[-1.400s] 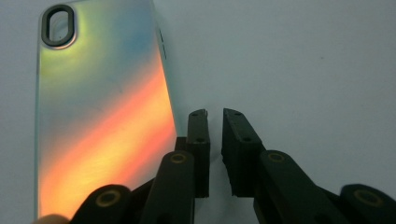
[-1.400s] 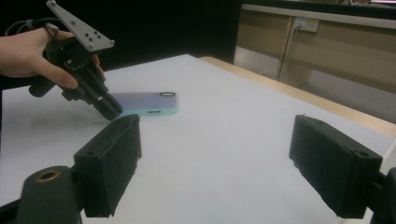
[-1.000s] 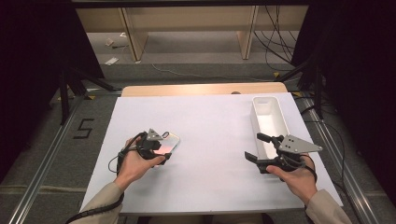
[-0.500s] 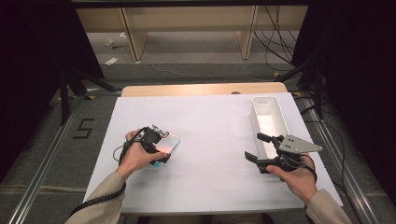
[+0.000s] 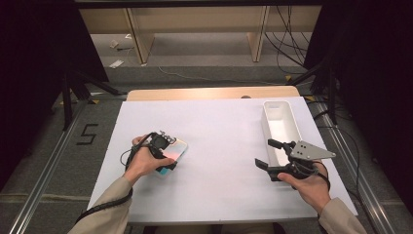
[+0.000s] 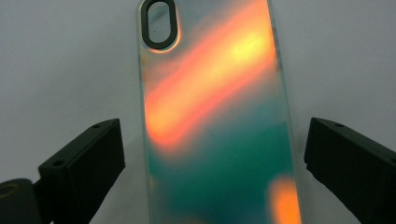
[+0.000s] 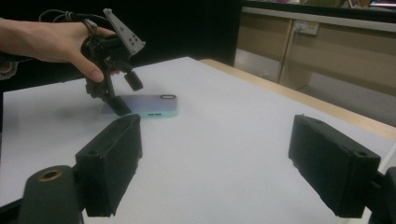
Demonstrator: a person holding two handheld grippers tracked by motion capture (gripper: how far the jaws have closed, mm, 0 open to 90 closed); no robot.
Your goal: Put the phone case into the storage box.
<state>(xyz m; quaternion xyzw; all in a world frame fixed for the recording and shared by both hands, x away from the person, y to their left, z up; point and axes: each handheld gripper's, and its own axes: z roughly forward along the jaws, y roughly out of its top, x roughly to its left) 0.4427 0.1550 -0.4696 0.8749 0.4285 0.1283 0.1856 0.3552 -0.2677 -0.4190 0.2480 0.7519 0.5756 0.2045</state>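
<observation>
Iridescent, glossy phone case (image 6: 215, 116) lies flat between the wide-spread left gripper (image 6: 212, 158); right gripper (image 5: 270, 156) gapes wide.

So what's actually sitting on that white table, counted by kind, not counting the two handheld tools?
Phone case, iridescent orange and green, lying flat between the open jaws of the left gripper: 1
White rectangular bin, long and narrow, at the table's right side: 1
Total: 2
</observation>
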